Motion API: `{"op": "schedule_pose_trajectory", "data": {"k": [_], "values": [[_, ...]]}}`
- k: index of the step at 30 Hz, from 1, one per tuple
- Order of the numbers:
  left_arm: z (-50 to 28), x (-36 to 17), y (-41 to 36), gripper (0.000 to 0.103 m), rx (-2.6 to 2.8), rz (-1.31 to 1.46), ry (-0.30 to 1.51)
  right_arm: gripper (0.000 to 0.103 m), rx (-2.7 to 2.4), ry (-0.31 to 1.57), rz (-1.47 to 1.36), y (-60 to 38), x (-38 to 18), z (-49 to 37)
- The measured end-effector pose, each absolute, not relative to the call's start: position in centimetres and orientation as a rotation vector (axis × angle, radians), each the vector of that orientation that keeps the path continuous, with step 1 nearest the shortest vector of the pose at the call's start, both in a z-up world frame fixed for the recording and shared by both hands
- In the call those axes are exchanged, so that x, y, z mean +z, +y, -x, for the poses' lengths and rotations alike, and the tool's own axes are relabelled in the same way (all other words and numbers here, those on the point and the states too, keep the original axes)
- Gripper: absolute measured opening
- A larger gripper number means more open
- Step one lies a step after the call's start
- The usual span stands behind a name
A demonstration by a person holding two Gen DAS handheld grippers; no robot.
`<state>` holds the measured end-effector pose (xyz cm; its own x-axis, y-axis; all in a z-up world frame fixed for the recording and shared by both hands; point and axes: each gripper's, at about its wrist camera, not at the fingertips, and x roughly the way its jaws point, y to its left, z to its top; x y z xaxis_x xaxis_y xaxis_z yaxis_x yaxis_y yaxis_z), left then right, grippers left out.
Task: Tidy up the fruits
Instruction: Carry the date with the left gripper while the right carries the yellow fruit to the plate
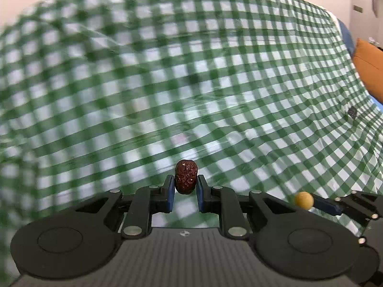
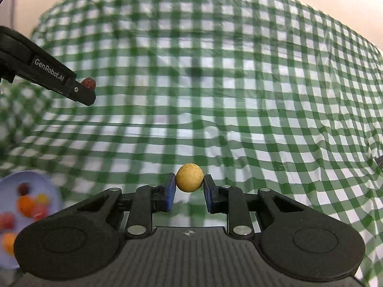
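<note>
1. The dark red, wrinkled, oval dried date [image 1: 186, 176] sits upright between the two blue-padded fingers of the left tool [image 1: 185, 192], at their very tips; both pads press its sides, so this tool is clamped on it, and the upper half of the fruit stands above the fingertips.
2. The round, pale yellow, matte fruit [image 2: 189, 177] sits between the blue pads of the right tool [image 2: 189, 190], also at the tips, touched on its left and right sides; this tool is clamped on it.
3. Both fruits are held above the table covered with a green-and-white checked plastic cloth [image 2: 239, 83], clear of its surface.
4. In the left wrist view the right tool's black finger with its yellow fruit shows at the lower right edge, just beside the left tool's body.
5. In the right wrist view the left tool enters from the left edge as a black arm with white lettering, angled downward to the right, the red date showing at its tip.
6. A pale lilac round plate [image 2: 51, 184] lies on the table at the lower left of the right wrist view, blurred, holding several small fruits in orange, red, yellow and dark red.
7. Both tools point obliquely down toward the cloth, side by side, the left one further forward in the right wrist view.
8. An orange cushion-like shape [image 1: 369, 69] lies beyond the table's right edge in the left wrist view.
</note>
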<state>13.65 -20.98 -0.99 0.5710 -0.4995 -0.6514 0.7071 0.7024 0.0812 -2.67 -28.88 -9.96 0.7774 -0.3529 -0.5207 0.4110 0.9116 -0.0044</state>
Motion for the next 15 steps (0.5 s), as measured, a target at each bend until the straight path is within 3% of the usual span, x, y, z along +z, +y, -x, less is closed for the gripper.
{"op": "schedule_pose_trajectory", "data": {"k": [15], "values": [[-2.1,3.0,-5.7,0.021,-0.480,-0.281,0.746,0.026,-0.142,0.564,-0.143,-16.0,-3.5,9.0]]}}
